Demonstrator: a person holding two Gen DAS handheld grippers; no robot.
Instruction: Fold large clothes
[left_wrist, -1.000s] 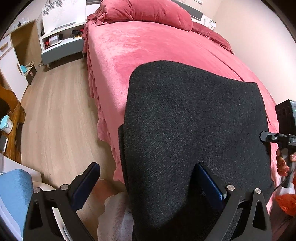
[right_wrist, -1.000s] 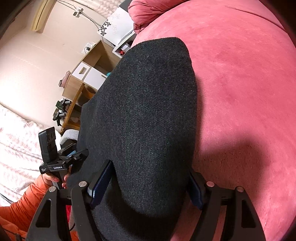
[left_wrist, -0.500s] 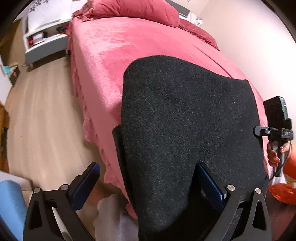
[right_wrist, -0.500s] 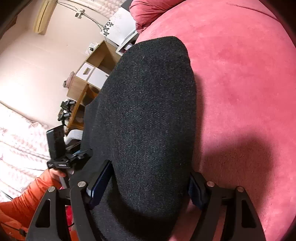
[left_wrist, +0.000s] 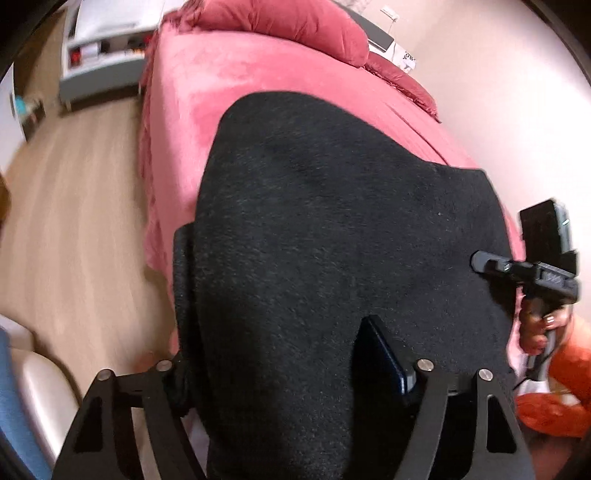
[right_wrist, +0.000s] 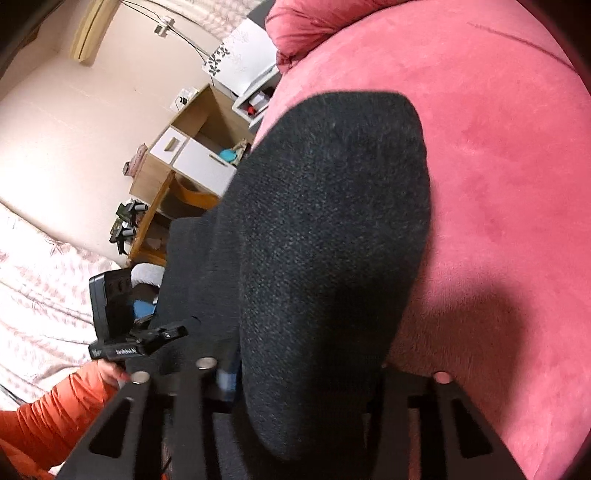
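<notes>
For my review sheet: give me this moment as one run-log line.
stage: grasping near edge | item: black garment flat on pink bed | left gripper: closing, garment between jaws | right gripper: closing, garment between jaws

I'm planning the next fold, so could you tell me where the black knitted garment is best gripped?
Grip the black knitted garment along its near edge, at the two corners hanging over the bed, coming from the foot. That edge lies free and thick enough to pinch; left gripper and right gripper are closing there already.
</notes>
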